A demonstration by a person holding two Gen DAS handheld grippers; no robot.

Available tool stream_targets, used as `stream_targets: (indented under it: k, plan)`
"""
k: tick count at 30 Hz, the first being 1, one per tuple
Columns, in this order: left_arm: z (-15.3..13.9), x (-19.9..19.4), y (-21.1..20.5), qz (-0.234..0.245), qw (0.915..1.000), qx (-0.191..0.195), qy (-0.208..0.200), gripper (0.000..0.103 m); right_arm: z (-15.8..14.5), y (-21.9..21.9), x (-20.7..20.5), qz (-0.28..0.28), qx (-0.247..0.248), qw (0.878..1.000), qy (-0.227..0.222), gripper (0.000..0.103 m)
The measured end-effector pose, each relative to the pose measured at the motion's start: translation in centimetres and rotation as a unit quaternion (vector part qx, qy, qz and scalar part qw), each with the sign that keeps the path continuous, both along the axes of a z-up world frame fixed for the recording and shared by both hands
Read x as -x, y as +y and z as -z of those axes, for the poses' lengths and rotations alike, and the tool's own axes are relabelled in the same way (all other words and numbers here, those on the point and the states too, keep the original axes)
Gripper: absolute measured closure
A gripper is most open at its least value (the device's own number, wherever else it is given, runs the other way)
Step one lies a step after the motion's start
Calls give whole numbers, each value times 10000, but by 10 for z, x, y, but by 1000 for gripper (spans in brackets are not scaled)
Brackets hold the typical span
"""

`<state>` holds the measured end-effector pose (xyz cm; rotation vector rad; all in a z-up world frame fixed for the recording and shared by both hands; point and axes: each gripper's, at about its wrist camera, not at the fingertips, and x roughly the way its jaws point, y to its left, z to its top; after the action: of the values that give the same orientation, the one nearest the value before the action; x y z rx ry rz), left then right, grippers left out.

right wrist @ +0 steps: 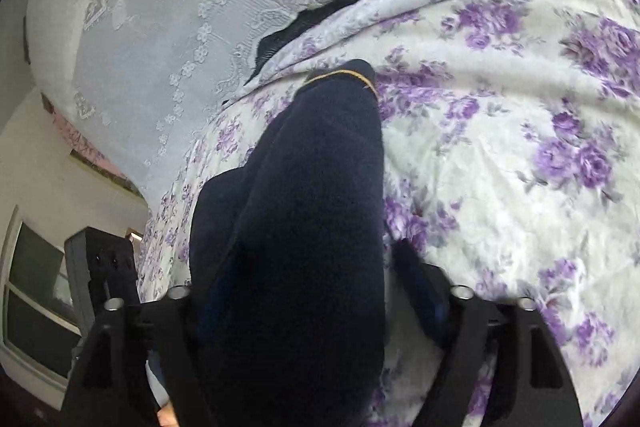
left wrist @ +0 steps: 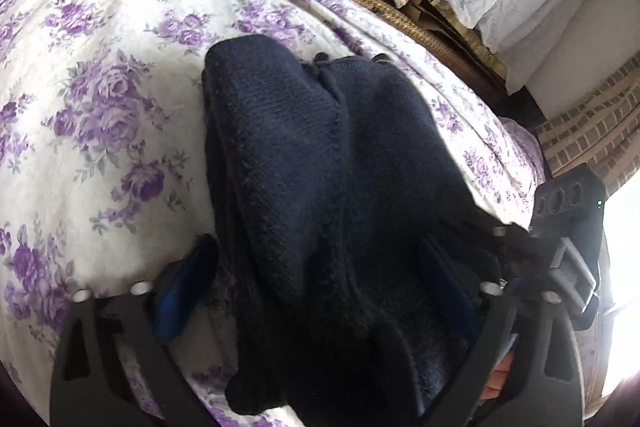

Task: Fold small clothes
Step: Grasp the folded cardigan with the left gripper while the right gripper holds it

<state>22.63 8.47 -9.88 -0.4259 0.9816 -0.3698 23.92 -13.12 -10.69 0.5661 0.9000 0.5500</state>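
left wrist view is showing the left gripper with its blue-padded fingers standing fairly wide apart, a navy knit garment bunching thickly between them and draping forward over the floral bedspread. the fabric is covering the inner faces of the jaws, so whether they are pinching it i cannot tell. the right gripper is showing at the right edge, just beside the garment.

in the right wrist view the right gripper is sitting with the navy garment filling the gap between its spread arms; its grip cannot be told either. a yellow-trimmed edge is lying at the garment's far end on the bedspread, near white lace fabric.
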Motion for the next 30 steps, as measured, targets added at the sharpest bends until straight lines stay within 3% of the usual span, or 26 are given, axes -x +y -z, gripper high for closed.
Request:
stream_targets:
  k: [7,20,30]
  plan:
    - [-20,21,-5,-194,9982,-345,-444,57,-10,2,13,-4,61,9995,-304,49]
    - [-64,90,6,-511,9920,-628,-971,59,-45,17,64,-273,-161,9970,-709,49]
    - [-90,189,42,-1139,9833,-837,-1149,59,-66,57,131,-955,-342,9917,-792,49]
